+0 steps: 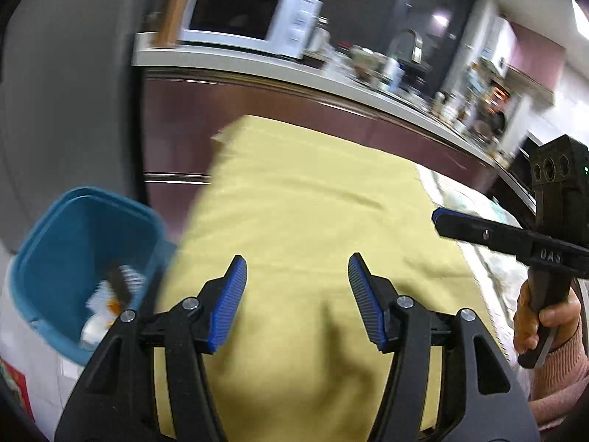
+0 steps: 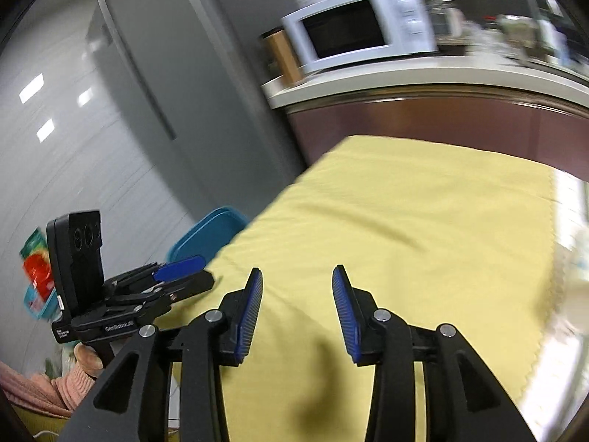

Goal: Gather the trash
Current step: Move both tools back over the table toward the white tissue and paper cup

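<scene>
Yellow cloth [image 1: 294, 202] beside blue bin [image 1: 84, 258] of trash, both hand-held grippers apart, empty

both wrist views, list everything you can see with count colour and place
cloth: one, yellow, over the table
bin: one, blue, left of the table, trash inside
trash: a few blurred pieces, white and dark, in the bin
microwave: one, white, on the counter
counter: one, pale top, dark red front, cluttered farther right
fridge: one, grey, left of the counter
left gripper: black, blue pads, open, empty
right gripper: same, open, empty
hand: pink sleeve
</scene>
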Tool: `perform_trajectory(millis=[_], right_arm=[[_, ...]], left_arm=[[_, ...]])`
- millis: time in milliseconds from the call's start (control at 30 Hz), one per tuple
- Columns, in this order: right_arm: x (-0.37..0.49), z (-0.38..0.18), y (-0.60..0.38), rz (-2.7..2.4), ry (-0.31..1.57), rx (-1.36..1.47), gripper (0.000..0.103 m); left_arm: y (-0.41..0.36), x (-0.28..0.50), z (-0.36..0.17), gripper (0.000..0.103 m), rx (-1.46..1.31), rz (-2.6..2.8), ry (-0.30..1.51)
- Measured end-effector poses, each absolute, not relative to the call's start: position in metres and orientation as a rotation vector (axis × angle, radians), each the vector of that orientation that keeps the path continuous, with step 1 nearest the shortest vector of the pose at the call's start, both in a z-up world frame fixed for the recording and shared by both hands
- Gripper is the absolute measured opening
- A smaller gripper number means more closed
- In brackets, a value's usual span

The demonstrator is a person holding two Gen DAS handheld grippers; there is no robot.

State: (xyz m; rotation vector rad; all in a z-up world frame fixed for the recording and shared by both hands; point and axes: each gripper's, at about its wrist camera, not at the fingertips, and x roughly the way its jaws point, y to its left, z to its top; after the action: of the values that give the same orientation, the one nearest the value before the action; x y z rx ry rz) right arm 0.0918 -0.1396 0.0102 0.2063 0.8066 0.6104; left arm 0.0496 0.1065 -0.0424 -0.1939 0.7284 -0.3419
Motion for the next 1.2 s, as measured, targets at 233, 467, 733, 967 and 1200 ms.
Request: perform_trajectory(millis=[233, 467, 733, 967, 1200], right_arm=[[0.067, 0.008, -0.227, 0.422, 0.767, 0.258, 0.037], [0.043, 0.003, -0.302, 0.255, 0.718, 0.328, 0.037], [0.029, -0.007, -0.353, 0.162, 0.691, 0.392, 0.037], [0.021, -0.014, -0.372, 0.147, 0.675, 0.435, 0.037], [0.021, -0.02, -0.386, 0.151, 0.668, 0.472, 0.037]], left_arm=[[0.019, 0.052, -0.043, 0.057, -0.122, -0.518, 0.756], [-0.062, 0.046, -0.044, 0.057, -0.045, -0.689, 0.788], [-0.151, 0.029, -0.042, 0.059, 0.023, -0.889, 0.812], [-0.216, 0.029, -0.04, 0.064, 0.055, -0.981, 0.828], [-0.253, 0.041, -0.057, 0.064, 0.068, -1.002, 0.912]])
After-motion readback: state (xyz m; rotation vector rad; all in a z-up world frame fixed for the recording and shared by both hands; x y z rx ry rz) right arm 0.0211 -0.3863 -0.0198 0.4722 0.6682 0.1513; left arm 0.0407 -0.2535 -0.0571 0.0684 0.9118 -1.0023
